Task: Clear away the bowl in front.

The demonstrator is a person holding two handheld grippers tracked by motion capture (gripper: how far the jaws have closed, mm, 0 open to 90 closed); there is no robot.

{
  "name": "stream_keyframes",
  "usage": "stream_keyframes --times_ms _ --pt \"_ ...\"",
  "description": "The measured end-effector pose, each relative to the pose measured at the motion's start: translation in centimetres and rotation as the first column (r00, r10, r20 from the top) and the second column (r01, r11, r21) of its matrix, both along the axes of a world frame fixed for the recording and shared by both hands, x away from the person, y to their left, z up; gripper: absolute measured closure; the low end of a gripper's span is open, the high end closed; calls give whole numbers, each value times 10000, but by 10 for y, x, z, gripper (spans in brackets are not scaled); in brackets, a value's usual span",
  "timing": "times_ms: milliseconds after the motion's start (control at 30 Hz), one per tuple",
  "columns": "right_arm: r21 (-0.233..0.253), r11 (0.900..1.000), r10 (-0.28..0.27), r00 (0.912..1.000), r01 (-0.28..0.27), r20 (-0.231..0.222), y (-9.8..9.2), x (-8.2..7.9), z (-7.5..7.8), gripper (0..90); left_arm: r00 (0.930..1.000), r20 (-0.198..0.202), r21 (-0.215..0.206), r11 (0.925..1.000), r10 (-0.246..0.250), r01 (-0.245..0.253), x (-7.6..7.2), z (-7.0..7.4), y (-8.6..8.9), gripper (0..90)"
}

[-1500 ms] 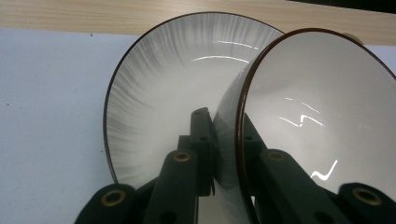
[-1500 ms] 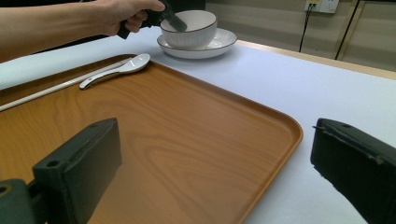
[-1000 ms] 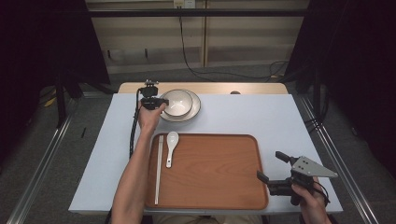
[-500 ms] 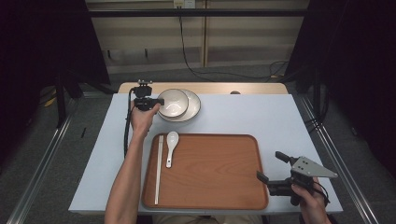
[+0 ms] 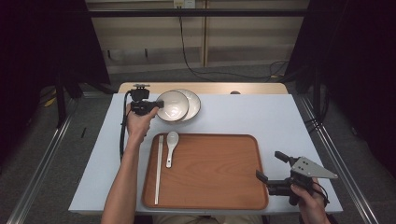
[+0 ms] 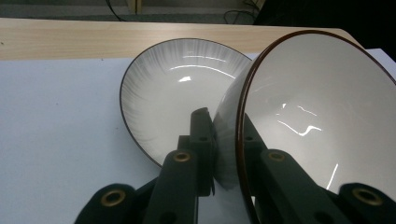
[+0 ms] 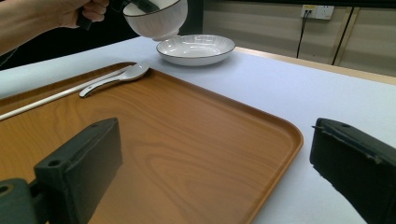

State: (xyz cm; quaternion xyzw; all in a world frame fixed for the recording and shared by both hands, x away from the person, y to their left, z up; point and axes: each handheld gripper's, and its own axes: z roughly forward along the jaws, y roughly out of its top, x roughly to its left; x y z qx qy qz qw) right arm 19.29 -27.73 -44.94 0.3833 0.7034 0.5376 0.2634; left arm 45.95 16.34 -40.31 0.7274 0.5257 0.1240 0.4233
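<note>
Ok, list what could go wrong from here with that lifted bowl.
1. The left gripper pinches the bowl by its rim alone, and the bowl hangs tilted; it might slip or swing out.
2. The bowl is just above the plate; a drop could chip both.
3. If it goes to the tray, the spoon and chopsticks lie on its left side and could get knocked.

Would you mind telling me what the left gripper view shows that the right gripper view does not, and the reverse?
Left gripper view alone: the left hand-held gripper shut on the bowl rim, one jaw inside and one outside. Right gripper view alone: the wooden tray, the spoon and chopsticks lying on it, and the right hand-held gripper wide open beside the tray's corner. Both: the bowl lifted over the plate on the white table.
</note>
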Motion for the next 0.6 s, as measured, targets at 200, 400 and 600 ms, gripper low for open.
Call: stream_keyframes --times_ms 200,400,600 --pt "2 10000 -8 10000 8 9 1 0 0 20 9995 252 -32 9998 -170 170 -9 0 -6 820" --pt "-96 10000 -1 10000 1 23 1 1 0 20 9976 291 -19 9980 -633 634 -21 0 -14 820" --pt "65 10000 5 10000 -5 14 1 1 0 20 9960 335 -117 9965 -827 831 -26 -2 -26 815"
